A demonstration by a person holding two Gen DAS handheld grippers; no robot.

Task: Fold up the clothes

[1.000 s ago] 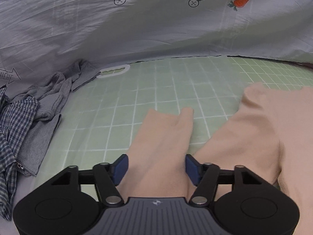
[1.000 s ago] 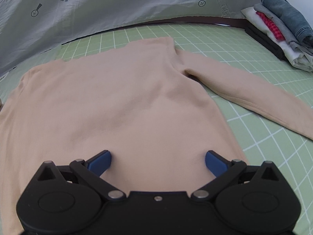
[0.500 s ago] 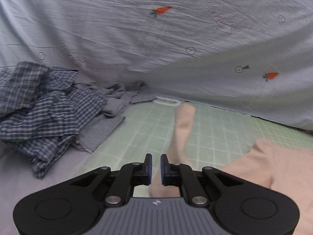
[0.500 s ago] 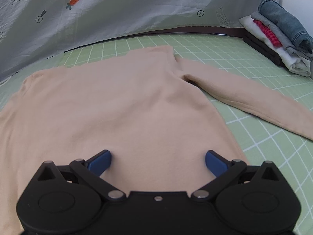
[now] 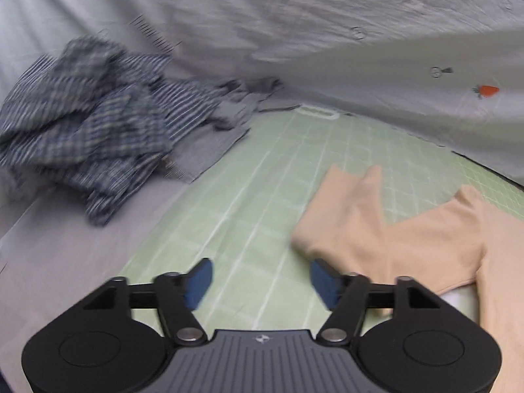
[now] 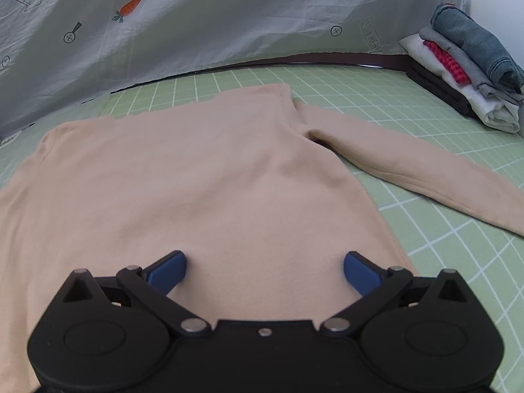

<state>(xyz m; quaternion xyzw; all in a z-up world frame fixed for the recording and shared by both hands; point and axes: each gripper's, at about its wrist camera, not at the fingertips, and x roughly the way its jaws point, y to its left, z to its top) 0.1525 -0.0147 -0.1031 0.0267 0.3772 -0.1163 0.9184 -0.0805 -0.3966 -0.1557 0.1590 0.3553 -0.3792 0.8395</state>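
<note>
though left jaws opened, sleeve (image 5: 347,216) lies beside them.

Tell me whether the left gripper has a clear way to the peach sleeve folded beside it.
Probably yes. The left gripper is open, with only bare green mat between its fingers, and the folded sleeve lies just past its right finger, uncovered.

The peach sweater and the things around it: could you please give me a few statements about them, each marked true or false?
1. The left gripper grips a sleeve. False: its jaws have just opened and hold nothing.
2. The peach sweater lies flat on the green grid mat. True.
3. The plaid clothes are neatly folded. False: they lie in a crumpled heap.
4. A folded stack sits at the mat's far right corner. True.
</note>
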